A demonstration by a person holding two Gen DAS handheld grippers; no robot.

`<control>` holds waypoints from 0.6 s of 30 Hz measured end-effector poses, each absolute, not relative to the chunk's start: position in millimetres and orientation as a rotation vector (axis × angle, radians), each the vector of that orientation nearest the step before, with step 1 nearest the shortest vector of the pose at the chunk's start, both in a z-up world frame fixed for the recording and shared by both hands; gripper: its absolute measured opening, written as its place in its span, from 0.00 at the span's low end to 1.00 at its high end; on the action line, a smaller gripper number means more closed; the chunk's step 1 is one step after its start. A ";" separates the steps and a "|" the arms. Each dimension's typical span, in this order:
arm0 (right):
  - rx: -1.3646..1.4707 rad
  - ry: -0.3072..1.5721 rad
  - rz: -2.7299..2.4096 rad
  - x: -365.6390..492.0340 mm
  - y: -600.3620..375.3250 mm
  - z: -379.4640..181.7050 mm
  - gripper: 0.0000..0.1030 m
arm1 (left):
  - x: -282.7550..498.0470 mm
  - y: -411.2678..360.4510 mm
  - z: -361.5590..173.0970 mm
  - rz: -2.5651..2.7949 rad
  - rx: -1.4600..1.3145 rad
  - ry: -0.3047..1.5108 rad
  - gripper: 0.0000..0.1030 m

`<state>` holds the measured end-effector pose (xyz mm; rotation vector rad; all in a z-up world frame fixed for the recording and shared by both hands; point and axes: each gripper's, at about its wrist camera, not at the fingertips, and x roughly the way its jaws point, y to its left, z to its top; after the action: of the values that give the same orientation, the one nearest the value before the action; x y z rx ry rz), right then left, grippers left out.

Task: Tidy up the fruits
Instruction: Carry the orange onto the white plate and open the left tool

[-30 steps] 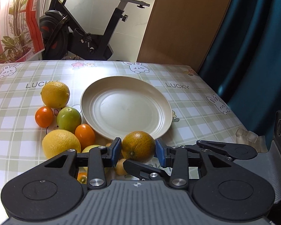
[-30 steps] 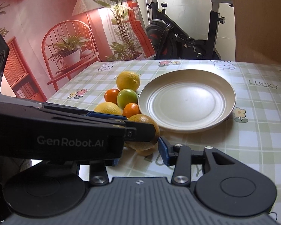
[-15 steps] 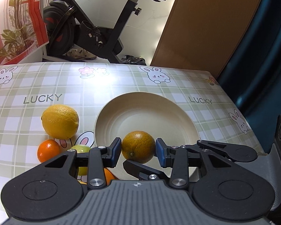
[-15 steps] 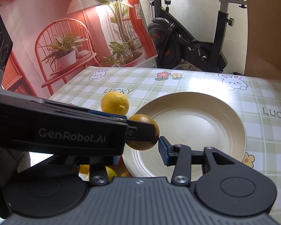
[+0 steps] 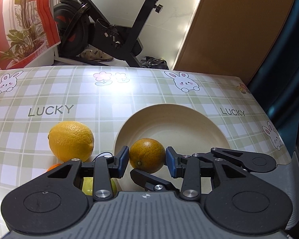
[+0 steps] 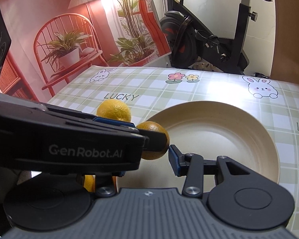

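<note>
Orange-brown and speckled, the orange [image 5: 147,155] sits between the blue pads of the left tool [image 5: 147,160], which grips it from both sides and holds it over the near left part of the cream plate [image 5: 181,127]. From the right wrist view the same orange [image 6: 154,128] shows just past the left tool's black arm, with one blue pad of the right tool [image 6: 149,159] right beside it; its other pad is hidden behind that arm, so I cannot tell whether the right tool is clamping the fruit or merely standing at it. The plate [image 6: 219,131] rests on the bench [image 5: 69,91], covered in a green checked cloth with rabbits and the word LUCKY. A yellow lemon [image 5: 71,140] lies on the cloth just left of the plate. Below the left tool's linkage a green fruit [image 5: 87,185] and a sliver of a small orange one [image 5: 53,166] peek out.
</note>
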<state>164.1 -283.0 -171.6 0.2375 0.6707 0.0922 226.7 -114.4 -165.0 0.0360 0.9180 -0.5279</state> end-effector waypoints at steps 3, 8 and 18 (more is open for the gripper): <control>0.234 0.669 0.082 167.7 -282.8 -173.1 0.43 | 227.6 -114.9 -166.1 -0.518 0.033 0.911 0.42; 0.246 0.663 0.072 173.0 -284.5 -175.7 0.43 | 232.5 -115.5 -168.5 -0.501 0.029 0.914 0.42; 0.250 0.674 0.068 181.0 -283.8 -178.5 0.43 | 238.8 -114.2 -173.0 -0.494 0.030 0.917 0.42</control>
<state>181.0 -283.8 -178.5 0.2503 0.6742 0.0680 238.8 -114.2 -173.0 0.0302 0.9174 -0.4943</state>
